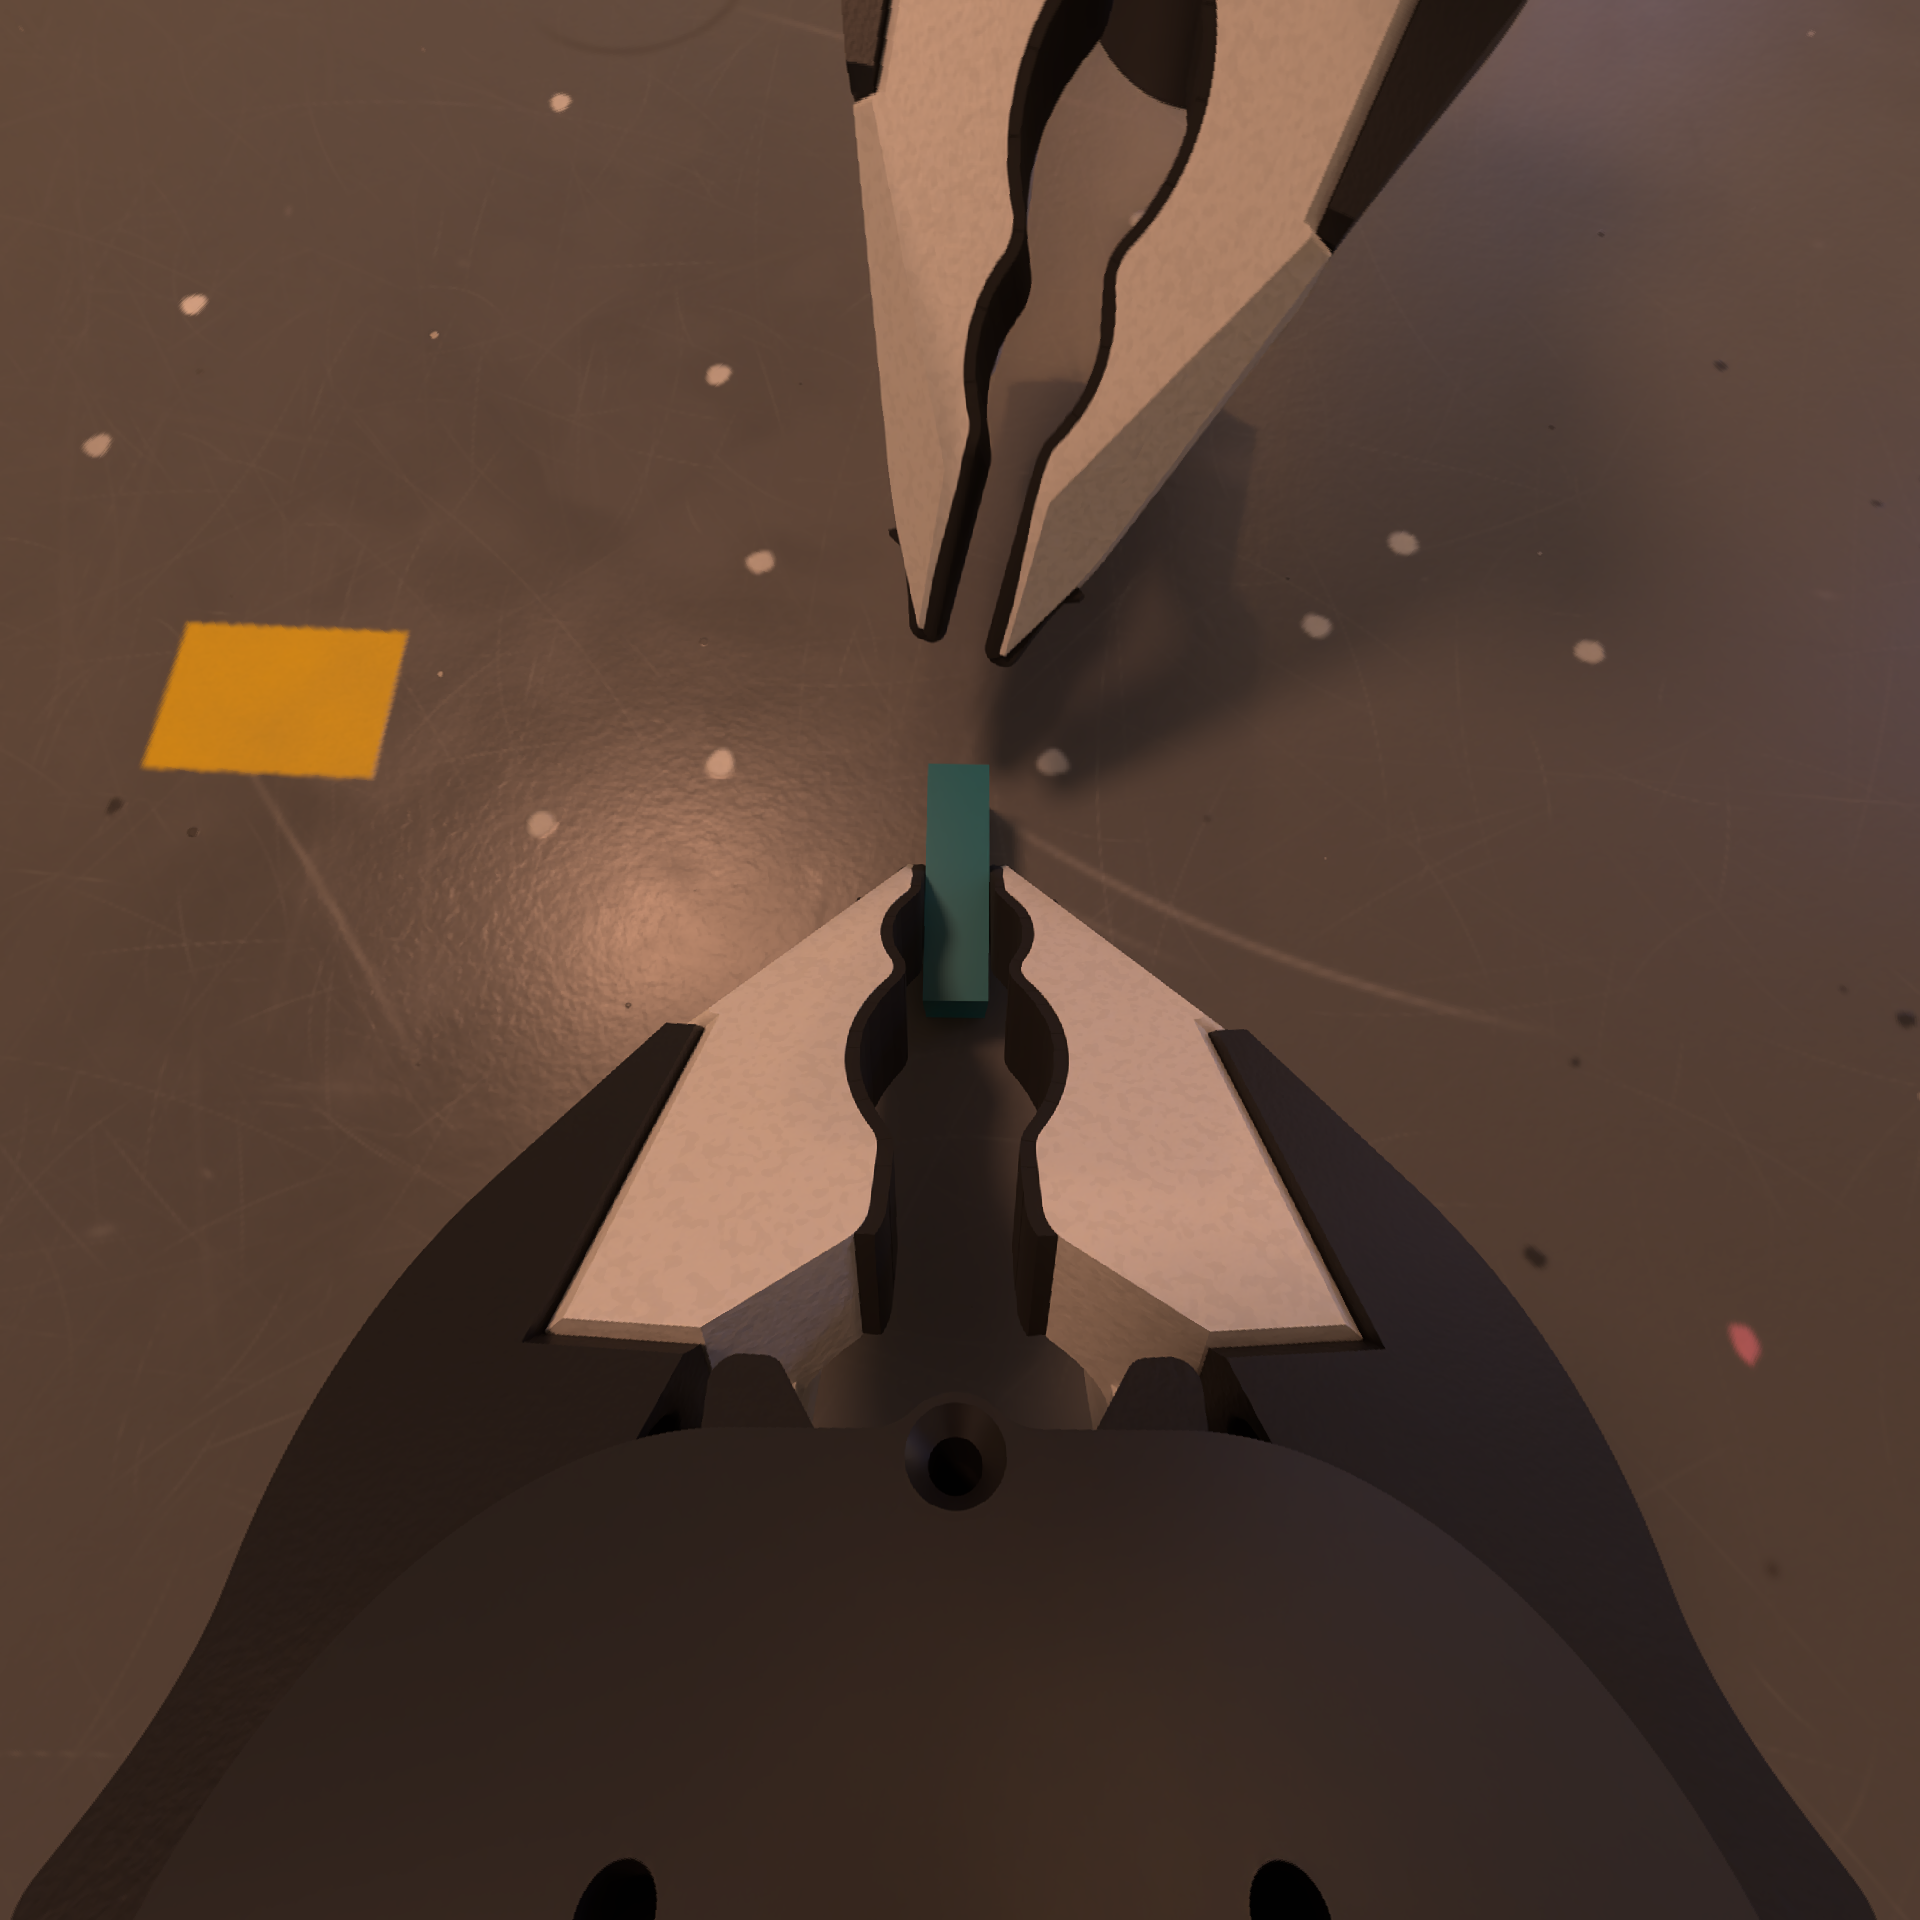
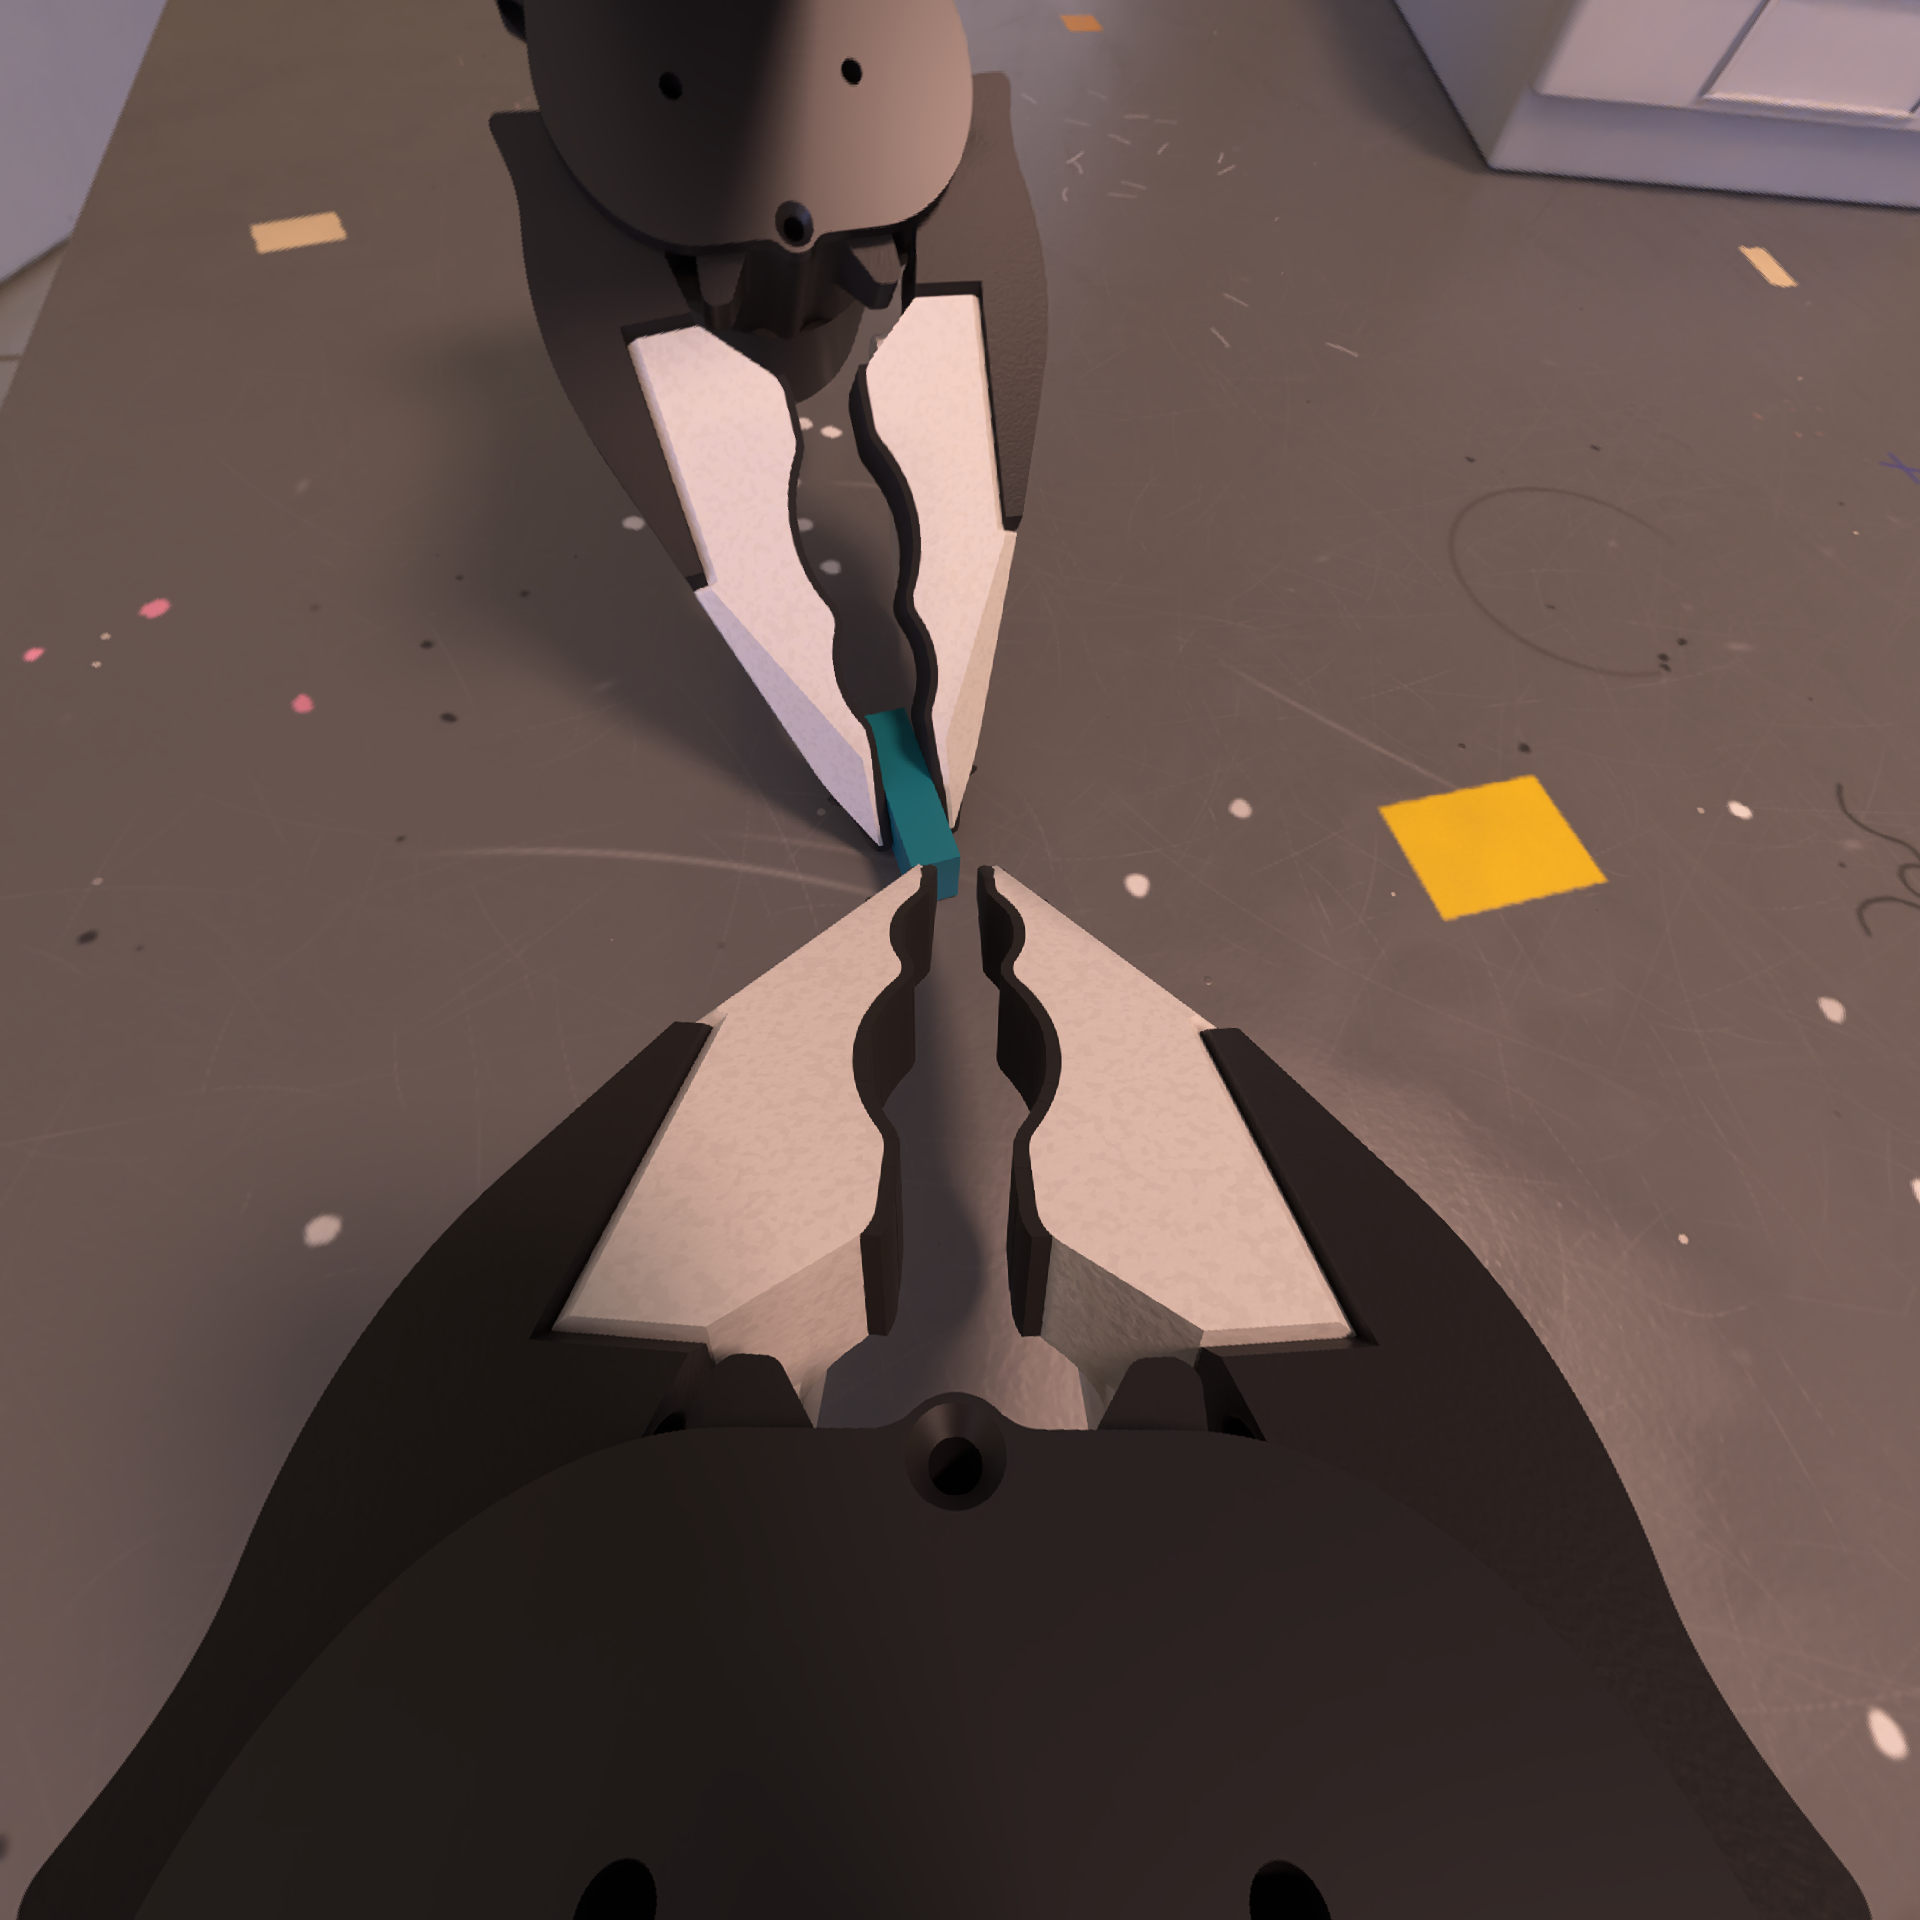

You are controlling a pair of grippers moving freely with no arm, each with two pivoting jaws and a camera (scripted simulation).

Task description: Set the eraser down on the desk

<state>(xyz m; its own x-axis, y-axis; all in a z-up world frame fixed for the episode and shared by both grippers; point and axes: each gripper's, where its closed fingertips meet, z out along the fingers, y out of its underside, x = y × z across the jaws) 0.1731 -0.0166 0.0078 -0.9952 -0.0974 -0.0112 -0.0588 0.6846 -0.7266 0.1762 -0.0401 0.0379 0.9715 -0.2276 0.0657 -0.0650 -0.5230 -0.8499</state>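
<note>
The eraser (image 1: 956, 831) is a small teal block. My left gripper (image 1: 961, 873) is shut on it near the fingertips, with its far end sticking out past them. In the right wrist view the eraser (image 2: 912, 800) slants down from the left gripper (image 2: 920, 828) to just above the dark grey desk (image 2: 1351, 1091); I cannot tell whether it touches. My right gripper (image 2: 956, 878) faces the left one tip to tip, narrowly open and empty. Its left fingertip hides a corner of the eraser. In the left wrist view the right gripper (image 1: 966, 644) hangs just beyond the eraser, apart from it.
A flat yellow square (image 1: 275, 699) lies on the desk to the left gripper's left; it also shows in the right wrist view (image 2: 1491, 847). A white cabinet (image 2: 1714, 94) stands at the far right. A tan tape strip (image 2: 298, 231) and paint specks mark the desk.
</note>
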